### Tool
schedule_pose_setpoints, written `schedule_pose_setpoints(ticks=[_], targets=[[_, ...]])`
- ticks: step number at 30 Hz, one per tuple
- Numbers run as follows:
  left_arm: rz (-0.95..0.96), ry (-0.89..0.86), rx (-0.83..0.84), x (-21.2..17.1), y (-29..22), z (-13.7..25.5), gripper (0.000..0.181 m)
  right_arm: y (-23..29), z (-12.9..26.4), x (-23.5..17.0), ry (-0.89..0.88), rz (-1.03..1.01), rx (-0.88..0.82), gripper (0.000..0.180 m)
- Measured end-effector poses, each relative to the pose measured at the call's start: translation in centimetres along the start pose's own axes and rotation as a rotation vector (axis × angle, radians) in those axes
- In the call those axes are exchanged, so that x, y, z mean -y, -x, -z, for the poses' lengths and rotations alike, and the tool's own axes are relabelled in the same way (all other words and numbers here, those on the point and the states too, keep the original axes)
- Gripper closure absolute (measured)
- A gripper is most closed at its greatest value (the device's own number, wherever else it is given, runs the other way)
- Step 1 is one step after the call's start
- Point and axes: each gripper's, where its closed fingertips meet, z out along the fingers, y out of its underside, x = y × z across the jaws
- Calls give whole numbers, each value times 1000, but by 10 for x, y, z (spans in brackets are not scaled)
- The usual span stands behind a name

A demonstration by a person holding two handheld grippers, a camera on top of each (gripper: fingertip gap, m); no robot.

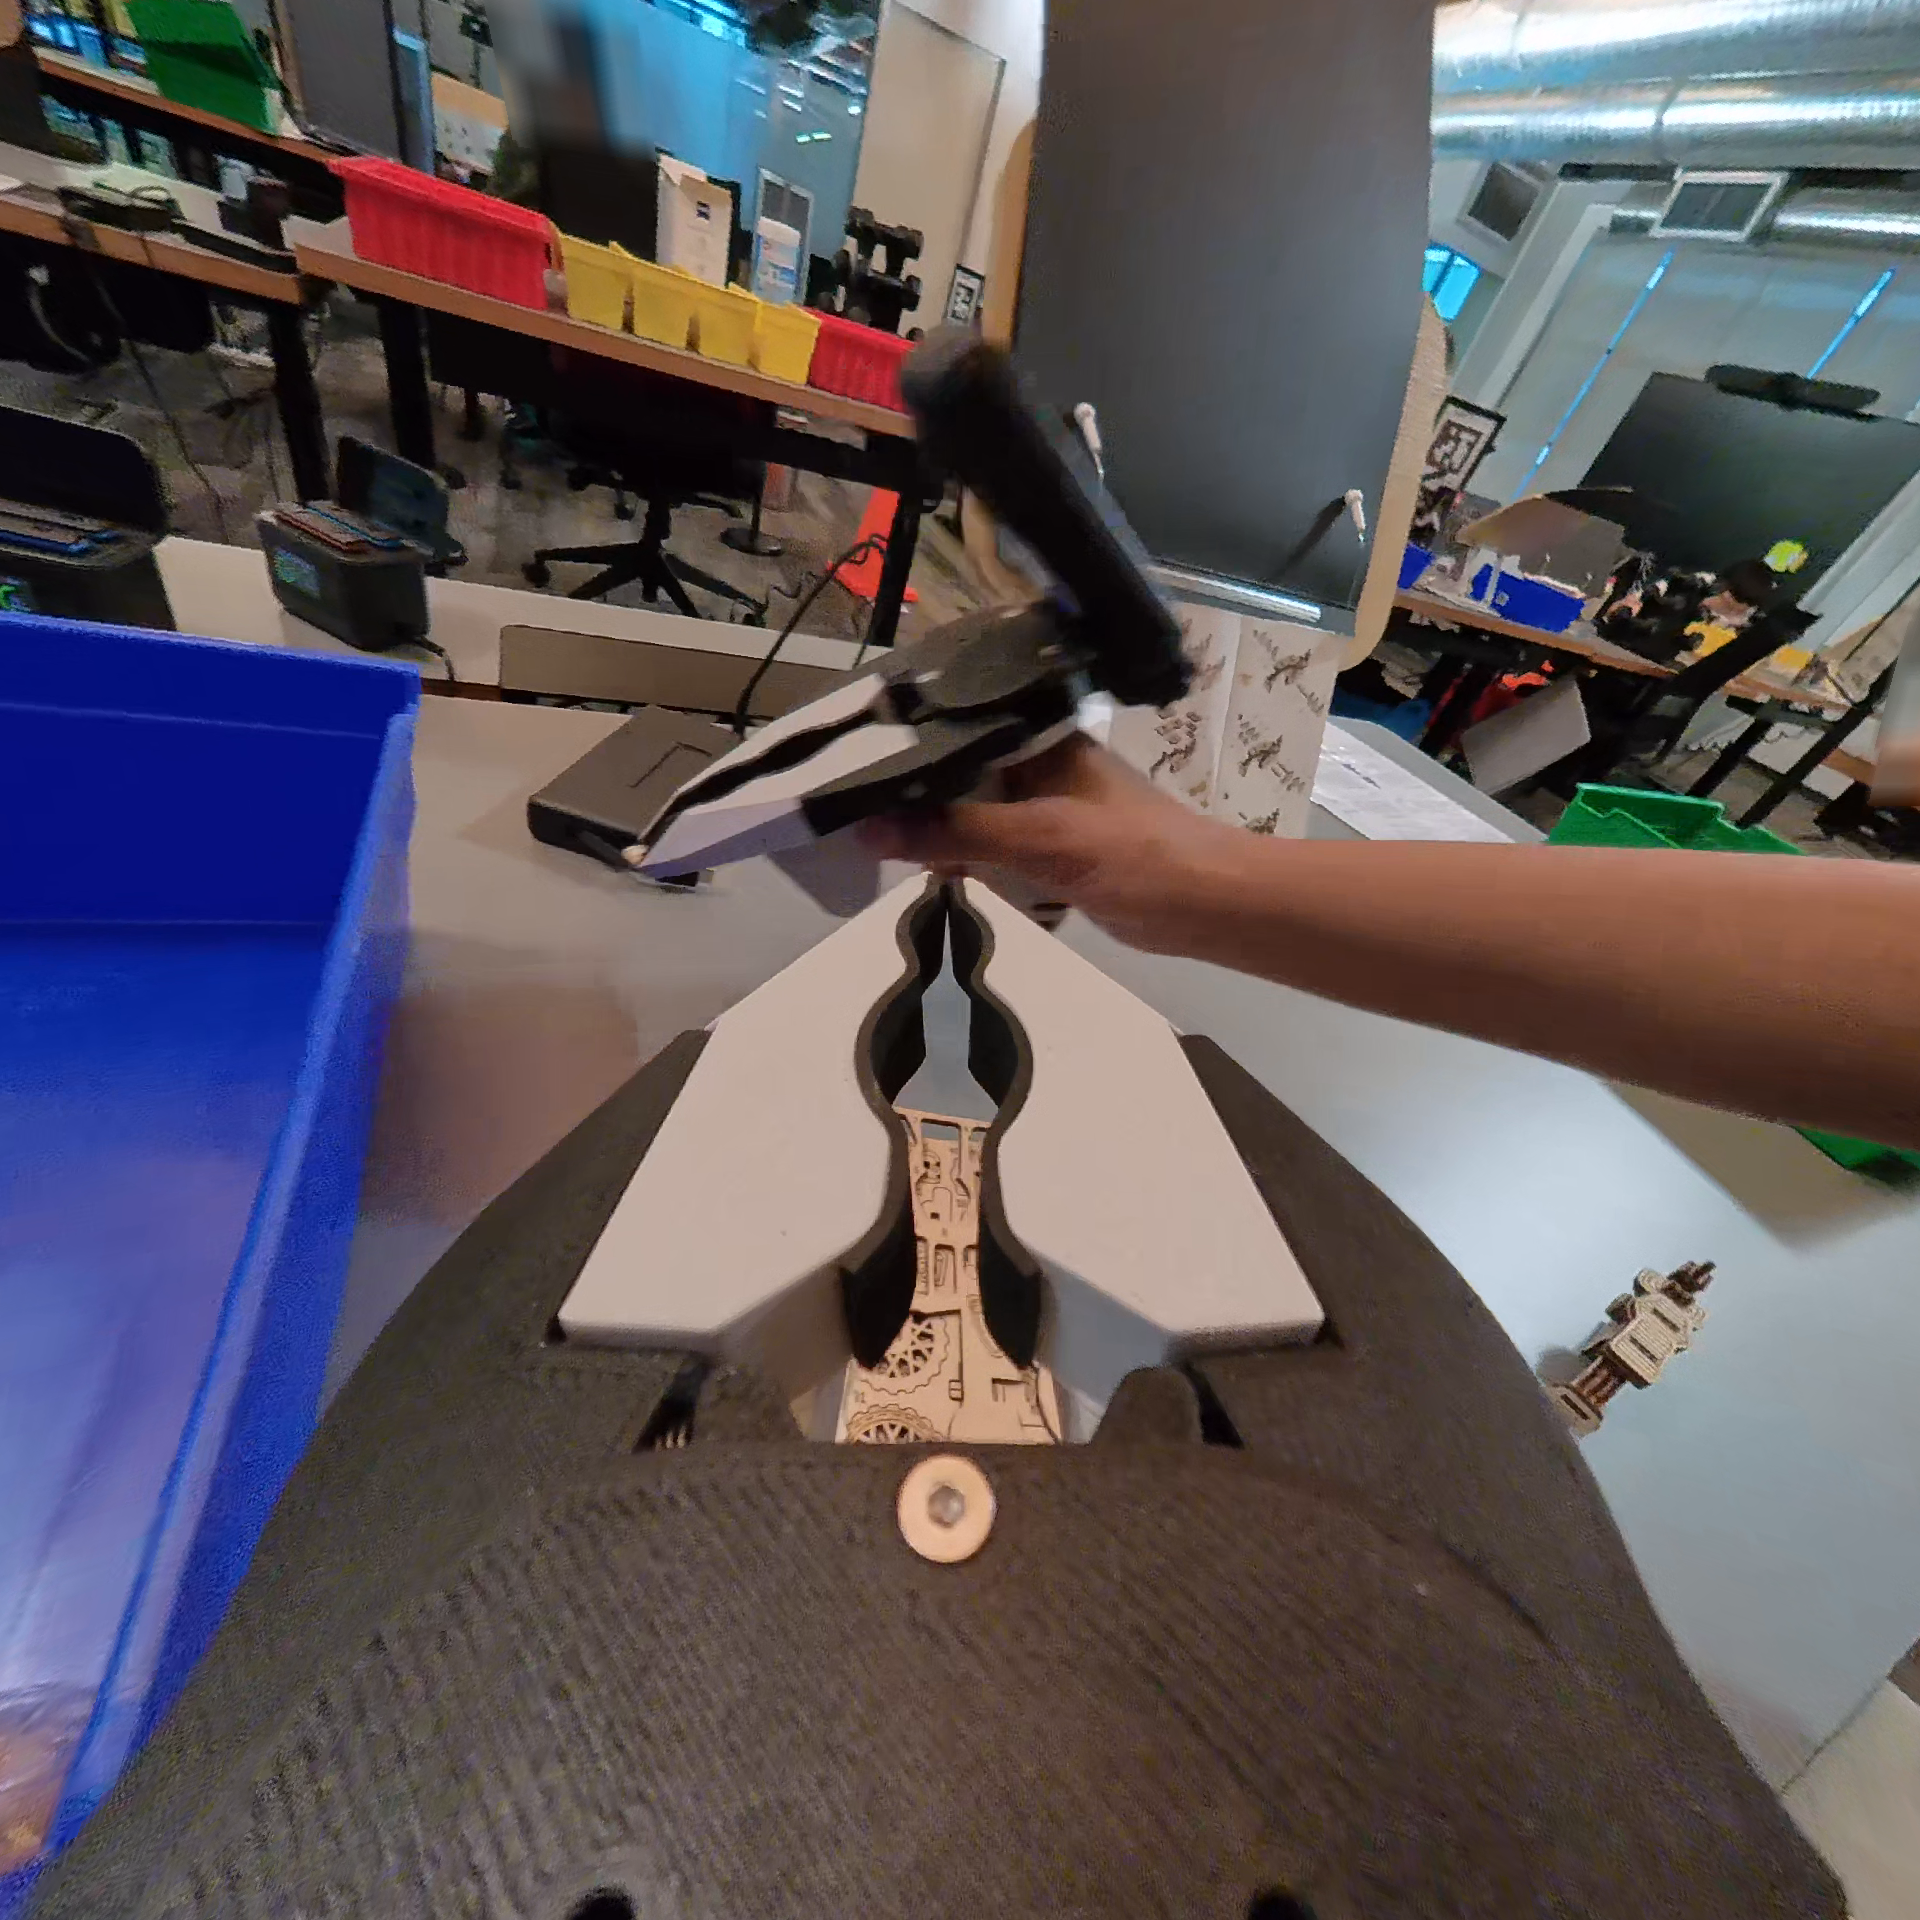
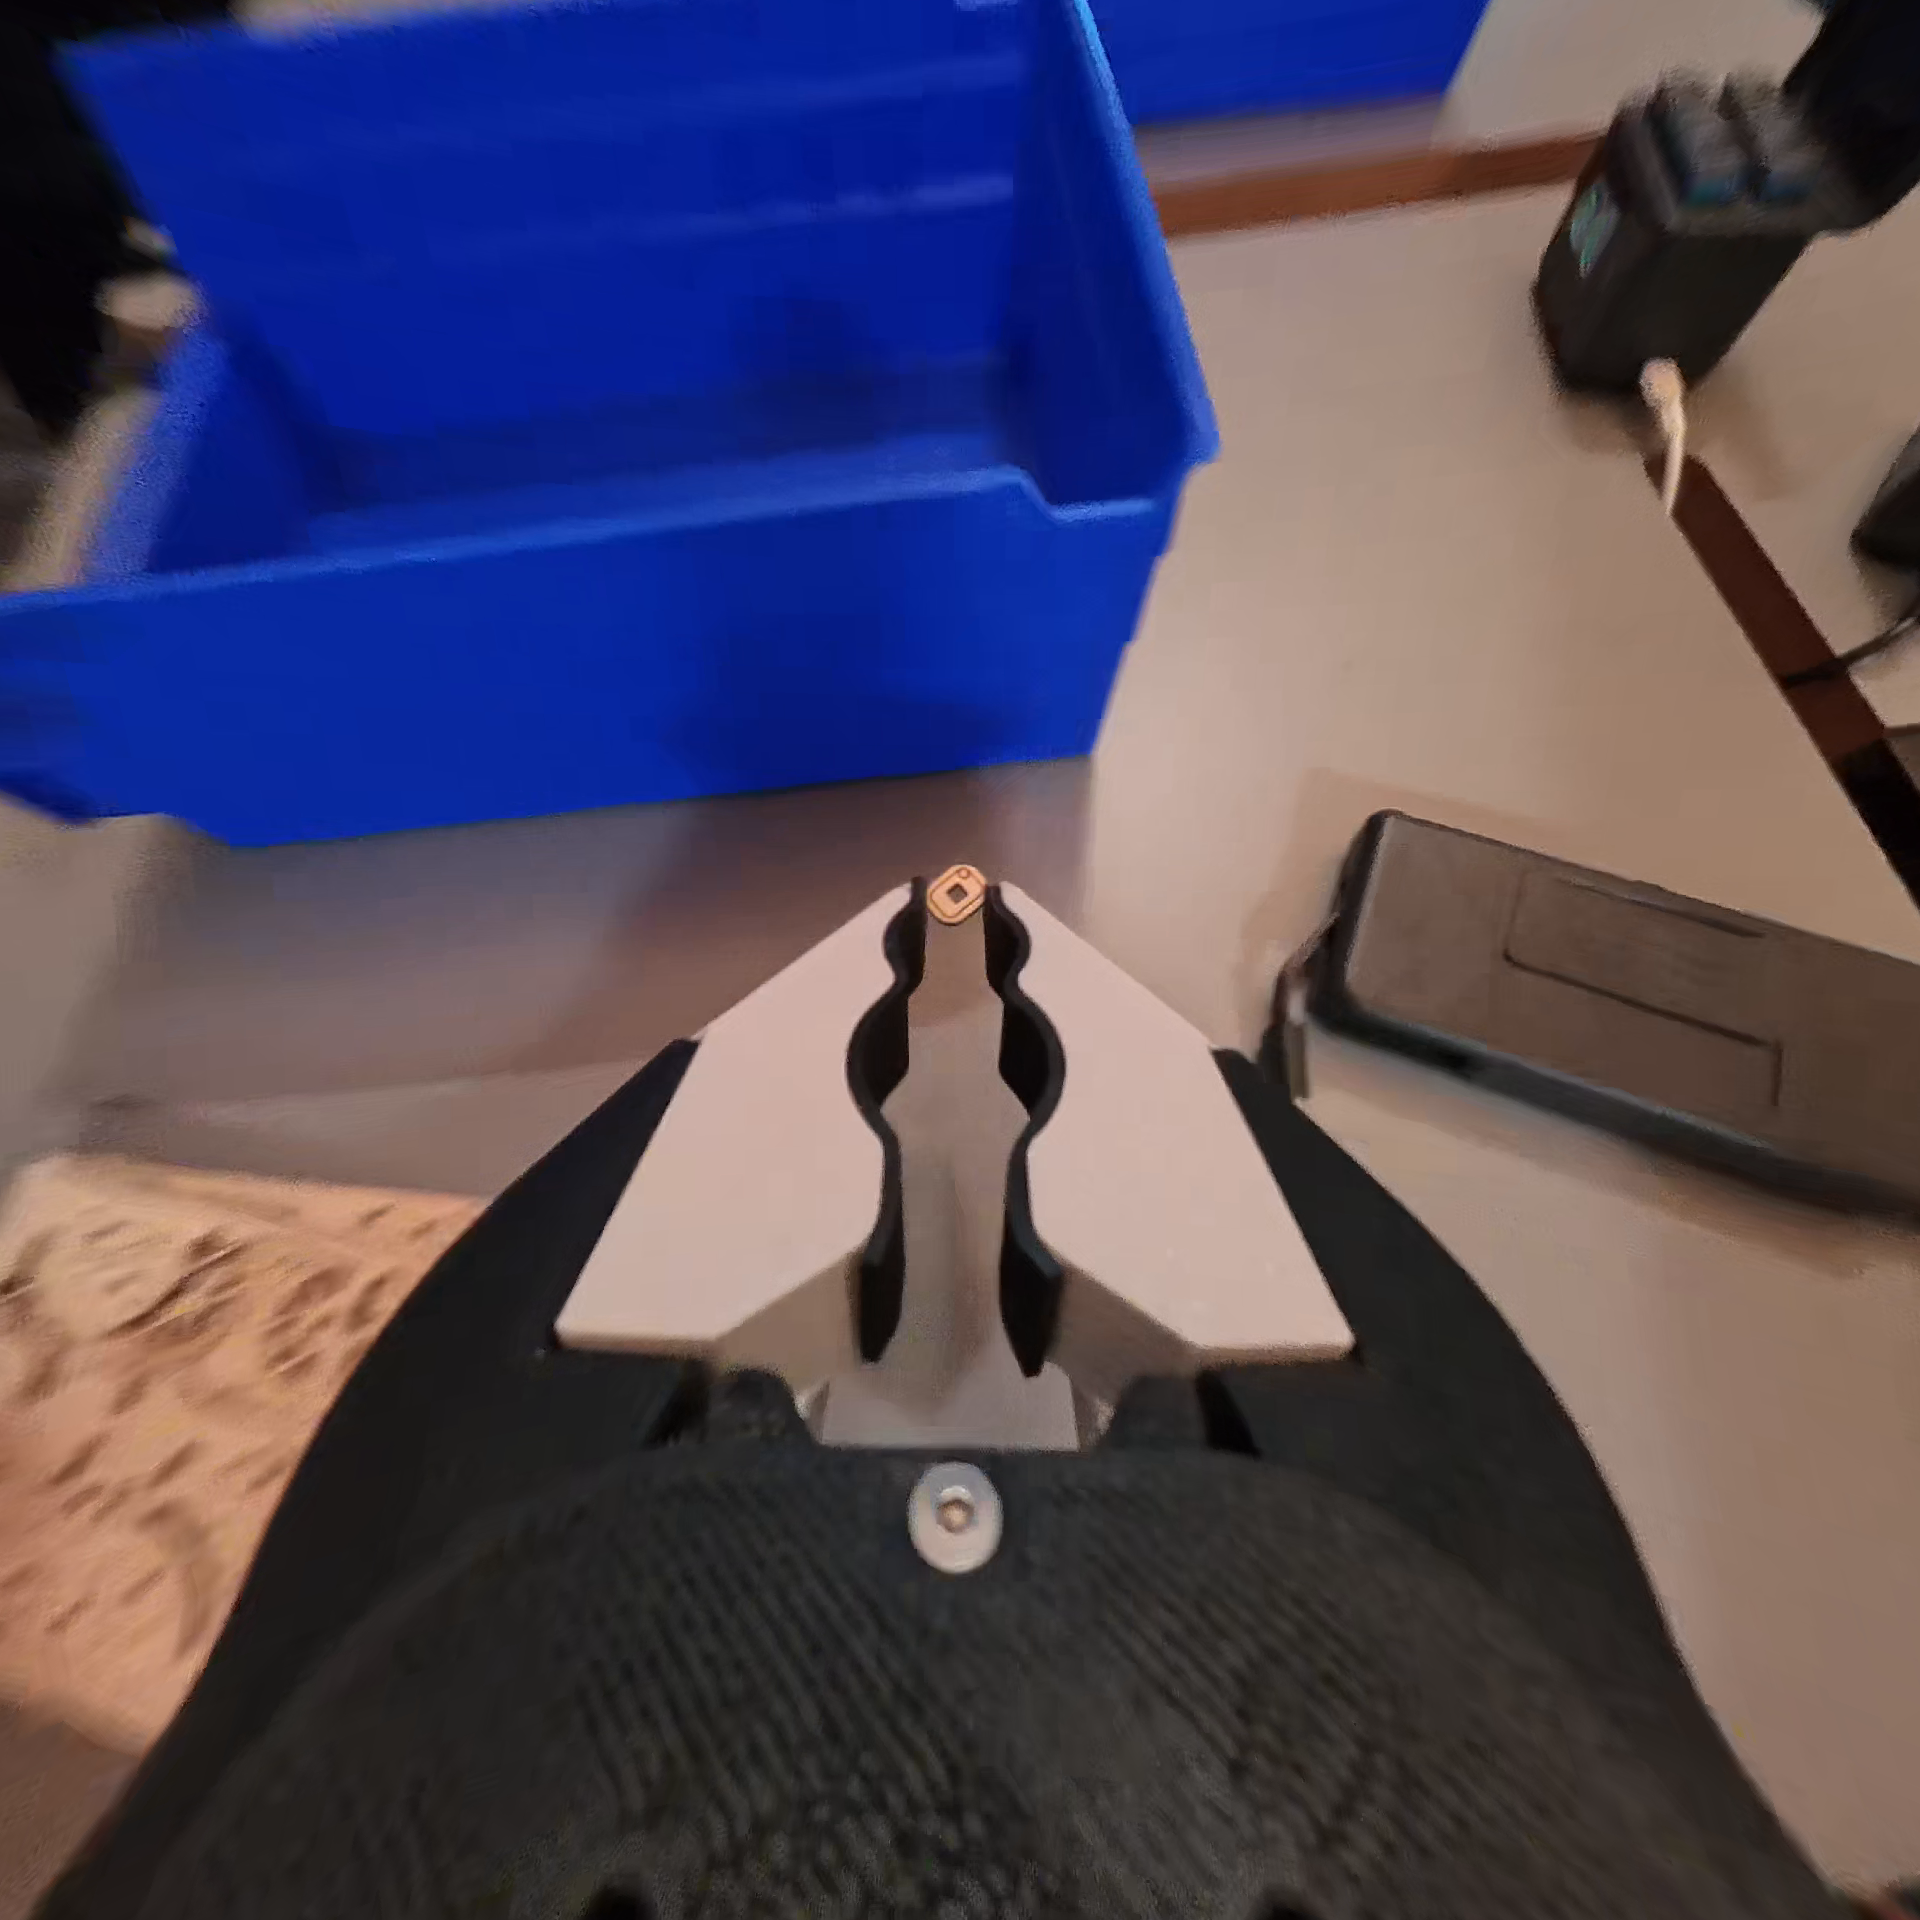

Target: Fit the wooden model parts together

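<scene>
While your left gripper squeezes a flat wooden sheet, your right gripper pinches a tiny wooden ring near the blue bin.

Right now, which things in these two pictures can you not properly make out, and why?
- Left wrist view: the flat wooden sheet sits behind the left gripper, so most of it is hidden.
- Left wrist view: the blue bin is cut by the left edge.
- Right wrist view: the small wooden piece at the right gripper tips is too small to read its shape.
- Right wrist view: the patterned wooden sheet is blurred.
</scene>
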Motion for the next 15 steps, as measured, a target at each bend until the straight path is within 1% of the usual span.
schedule_pose_setpoints(ticks=[3,5,7,9,11,13,15], targets=[[-16,18,-42,-7,-19,-7,181,36,66,3,-119,20,37,170],[-29,41,-87,-15,-38,-14,181,52,116,-8,-184,43,4,170],[-35,64,-153,-23,-62,-21,181,62,170,-25,-250,55,-74,171],[-27,82,-259,-31,-95,-25,181,72,225,-43,-308,97,-186,171],[-1,113,-407,-44,-137,-28,179,90,274,-62,-349,148,-305,171],[35,140,-558,-65,-181,-27,177,117,313,-77,-397,173,-378,171],[116,118,-664,-78,-218,-22,177,144,344,-94,-445,164,-440,171]])
